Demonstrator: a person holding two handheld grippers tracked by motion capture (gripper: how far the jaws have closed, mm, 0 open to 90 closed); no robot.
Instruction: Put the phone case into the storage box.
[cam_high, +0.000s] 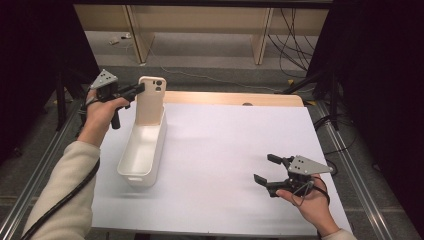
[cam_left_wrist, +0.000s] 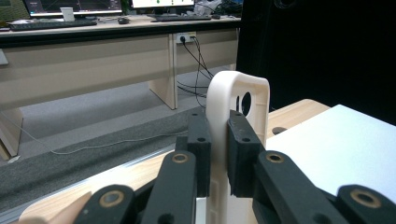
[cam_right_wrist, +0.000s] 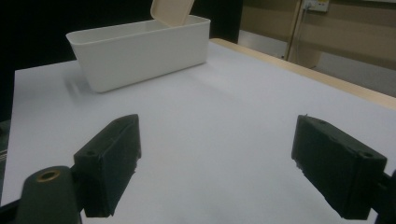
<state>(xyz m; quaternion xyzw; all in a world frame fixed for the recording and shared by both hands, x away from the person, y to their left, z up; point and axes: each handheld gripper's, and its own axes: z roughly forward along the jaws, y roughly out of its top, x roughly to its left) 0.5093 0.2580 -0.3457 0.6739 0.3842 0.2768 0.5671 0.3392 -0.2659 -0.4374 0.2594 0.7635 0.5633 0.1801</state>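
A beige phone case (cam_high: 150, 99) stands upright with its lower end inside the far end of a long white bin (cam_high: 131, 165) on the left of the table. My left gripper (cam_high: 141, 89) is shut on the case's upper left edge, near the camera cut-out. In the left gripper view the two black pads (cam_left_wrist: 200, 144) pinch the thin case (cam_left_wrist: 254, 95) edge-on. Near the front right of the table my right gripper (cam_high: 264, 169) is held low and open, with nothing between its jaws. The right gripper view has the bin (cam_right_wrist: 140, 51) far ahead and the case's end (cam_right_wrist: 172, 11) sticking out of it.
A white sheet (cam_high: 225, 150) covers most of the wooden table (cam_high: 235, 98). Beyond the table's far edge are desk legs (cam_high: 137, 32), floor and loose cables (cam_high: 292, 45). Metal rails (cam_high: 350, 165) run along both sides.
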